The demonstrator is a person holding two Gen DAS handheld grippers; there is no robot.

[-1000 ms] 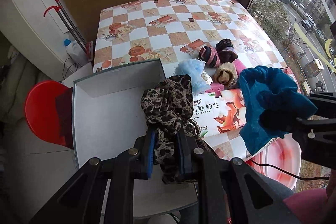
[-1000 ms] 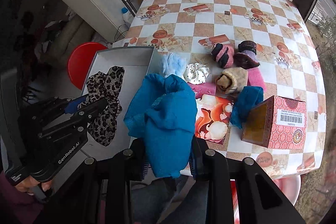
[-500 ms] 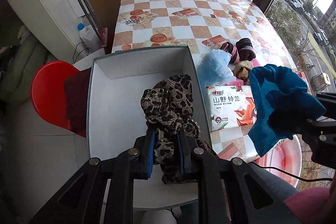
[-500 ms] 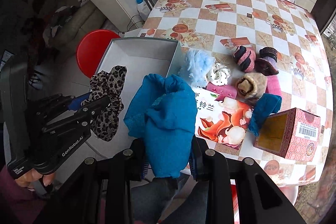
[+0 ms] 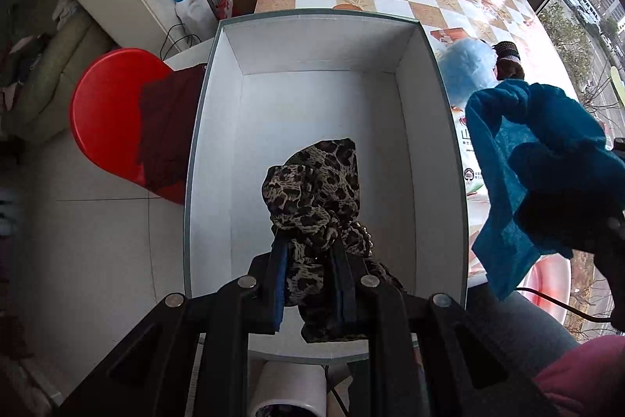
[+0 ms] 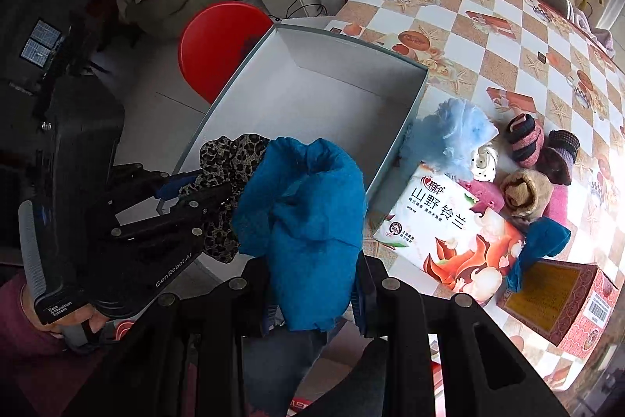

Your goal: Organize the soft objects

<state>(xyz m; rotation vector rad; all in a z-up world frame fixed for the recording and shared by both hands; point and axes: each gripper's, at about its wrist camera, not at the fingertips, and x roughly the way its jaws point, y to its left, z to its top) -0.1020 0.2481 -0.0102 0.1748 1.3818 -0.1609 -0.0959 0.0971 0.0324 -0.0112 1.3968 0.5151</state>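
Your left gripper [image 5: 310, 253] has its jaws clamped on the leopard-print cloth [image 5: 312, 190], which hangs over the near end of the white box [image 5: 429, 127], at 6 o'clock in the left wrist view. Your right gripper [image 6: 312, 296] is pinched on the blue cloth [image 6: 308, 221], held above the box's near right corner. On the checkered table [image 6: 488, 10], around 3 o'clock from the box, lie a fluffy light-blue piece [image 6: 457, 135], rolled socks [image 6: 525, 139] and a tissue pack [image 6: 449, 229].
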